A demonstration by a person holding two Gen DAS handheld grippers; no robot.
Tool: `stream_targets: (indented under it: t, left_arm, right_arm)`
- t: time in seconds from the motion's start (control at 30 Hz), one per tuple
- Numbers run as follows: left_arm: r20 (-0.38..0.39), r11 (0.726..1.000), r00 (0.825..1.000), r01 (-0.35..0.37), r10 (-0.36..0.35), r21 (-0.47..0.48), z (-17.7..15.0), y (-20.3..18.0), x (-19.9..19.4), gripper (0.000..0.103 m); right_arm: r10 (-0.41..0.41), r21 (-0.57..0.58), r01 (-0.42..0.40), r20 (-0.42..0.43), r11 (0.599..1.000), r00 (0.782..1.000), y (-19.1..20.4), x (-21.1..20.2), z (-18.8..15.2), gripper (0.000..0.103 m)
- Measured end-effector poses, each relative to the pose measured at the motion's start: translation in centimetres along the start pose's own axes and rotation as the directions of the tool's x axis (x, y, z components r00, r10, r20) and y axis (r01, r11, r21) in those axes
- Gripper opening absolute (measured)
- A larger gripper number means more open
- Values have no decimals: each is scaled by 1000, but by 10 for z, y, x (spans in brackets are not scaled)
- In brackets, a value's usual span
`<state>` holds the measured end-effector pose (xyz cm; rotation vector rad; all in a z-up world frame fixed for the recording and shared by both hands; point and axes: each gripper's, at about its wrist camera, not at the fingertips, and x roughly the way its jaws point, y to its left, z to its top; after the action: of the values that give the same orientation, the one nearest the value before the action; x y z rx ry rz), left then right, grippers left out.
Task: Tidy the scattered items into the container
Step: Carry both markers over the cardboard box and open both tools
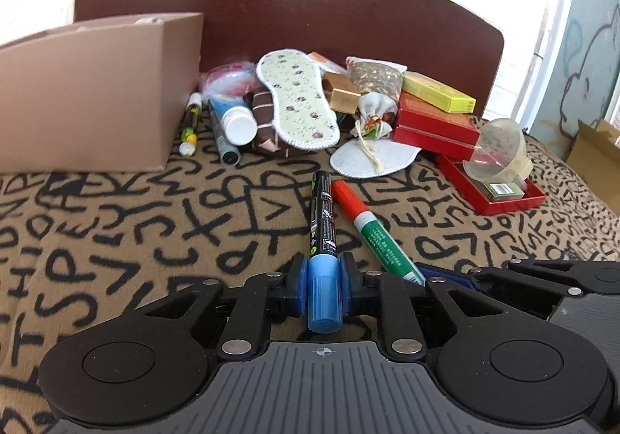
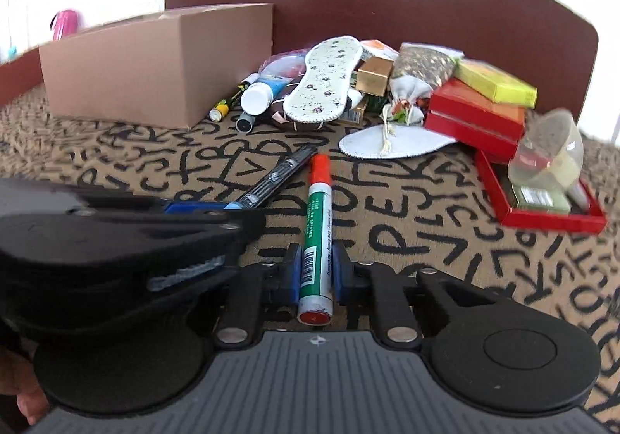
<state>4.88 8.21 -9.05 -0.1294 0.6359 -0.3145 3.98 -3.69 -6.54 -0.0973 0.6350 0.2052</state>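
My left gripper (image 1: 324, 279) is shut on the blue cap of a black marker (image 1: 322, 217) that points away over the patterned blanket. My right gripper (image 2: 314, 271) is shut on a green marker with a red cap (image 2: 317, 224); this marker also shows in the left wrist view (image 1: 372, 228). The two grippers sit side by side, the left one (image 2: 201, 207) at the left of the right wrist view. A brown cardboard box (image 1: 89, 93) stands at the far left, also in the right wrist view (image 2: 162, 62). A pile of scattered items lies beyond, topped by a floral insole (image 1: 296, 99).
The pile holds more markers (image 1: 223, 135), a white-capped bottle (image 1: 240, 122), a drawstring pouch (image 1: 372, 116), red boxes (image 1: 438, 124) and a yellow box (image 1: 438, 91). A red tray (image 1: 500, 197) with a clear cup (image 1: 500, 151) sits at right. A brown headboard (image 1: 290, 7) is behind.
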Motion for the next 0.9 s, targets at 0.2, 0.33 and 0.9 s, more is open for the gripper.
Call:
stream_targets:
  t: [0.2, 0.33, 0.9]
  left_arm:
    - [9, 997, 999, 53, -52, -49, 2, 5, -20, 13]
    - [46, 997, 997, 60, -58, -44, 8, 6, -37, 13]
    - [-88, 999, 996, 32, -32, -1, 12, 39, -18, 15]
  right_arm:
    - [99, 95, -97, -11, 991, 995, -6, -13, 2, 18]
    - [115, 79, -116, 21, 990, 993, 0, -27, 10, 18]
    - [130, -80, -143, -144, 987, 981, 23, 1, 23, 19]
